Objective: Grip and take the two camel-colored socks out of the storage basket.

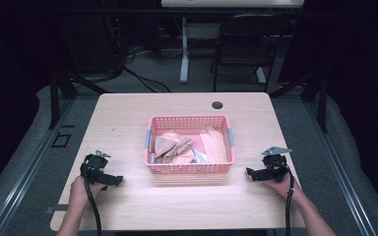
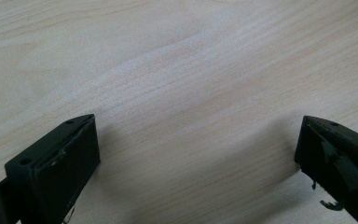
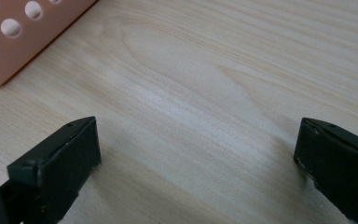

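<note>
The place is judged to be a lab or recording room. A light wooden table [image 1: 128, 118] with a cable hole [image 1: 217, 104] is set on grey carpet [image 1: 24, 162] and is enclosed by dark curtains [image 1: 369, 73]. Black stand struts [image 1: 59, 83] are seen at both sides. Loose cables [image 1: 138, 78] are laid over the floor behind. A black chair [image 1: 246, 44] and a white desk leg [image 1: 184, 49] are noted at the back.
</note>
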The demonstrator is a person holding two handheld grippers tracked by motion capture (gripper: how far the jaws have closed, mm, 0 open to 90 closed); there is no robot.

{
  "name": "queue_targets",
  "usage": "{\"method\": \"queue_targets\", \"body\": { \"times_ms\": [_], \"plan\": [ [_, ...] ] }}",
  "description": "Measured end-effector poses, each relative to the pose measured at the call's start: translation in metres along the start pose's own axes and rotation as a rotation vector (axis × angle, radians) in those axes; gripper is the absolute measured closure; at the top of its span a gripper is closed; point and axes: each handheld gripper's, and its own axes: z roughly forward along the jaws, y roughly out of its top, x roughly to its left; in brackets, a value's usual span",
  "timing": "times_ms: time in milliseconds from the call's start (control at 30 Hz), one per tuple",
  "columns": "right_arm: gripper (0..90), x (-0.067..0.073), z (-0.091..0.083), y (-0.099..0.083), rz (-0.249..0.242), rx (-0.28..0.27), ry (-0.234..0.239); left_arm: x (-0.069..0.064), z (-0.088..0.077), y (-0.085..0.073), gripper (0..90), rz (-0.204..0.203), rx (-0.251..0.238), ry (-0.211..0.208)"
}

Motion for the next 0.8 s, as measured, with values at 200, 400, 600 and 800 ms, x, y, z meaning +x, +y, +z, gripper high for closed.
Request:
{"method": "queue_targets", "body": {
  "times_ms": [200, 400, 600, 800],
  "plan": [
    [0.0, 0.0, 0.0, 0.0, 0.0, 0.001, 0.0, 0.0, 0.0, -0.001, 0.0, 0.0, -0.007, 0.002],
    [0.0, 0.0, 0.0, 0.0, -0.002, 0.005, 0.003, 0.0, 0.0, -0.003, 0.0, 0.004, -0.021, 0.003],
    [0.0, 0.001, -0.001, 0.0, -0.001, 0.003, -0.001, 0.0, -0.001, 0.001, 4.3, -0.003, 0.0, 0.01],
    [0.0, 0.001, -0.001, -0.001, -0.001, 0.002, -0.003, 0.001, -0.012, 0.004, 4.6, -0.03, -0.019, 0.002]
  ]
}}
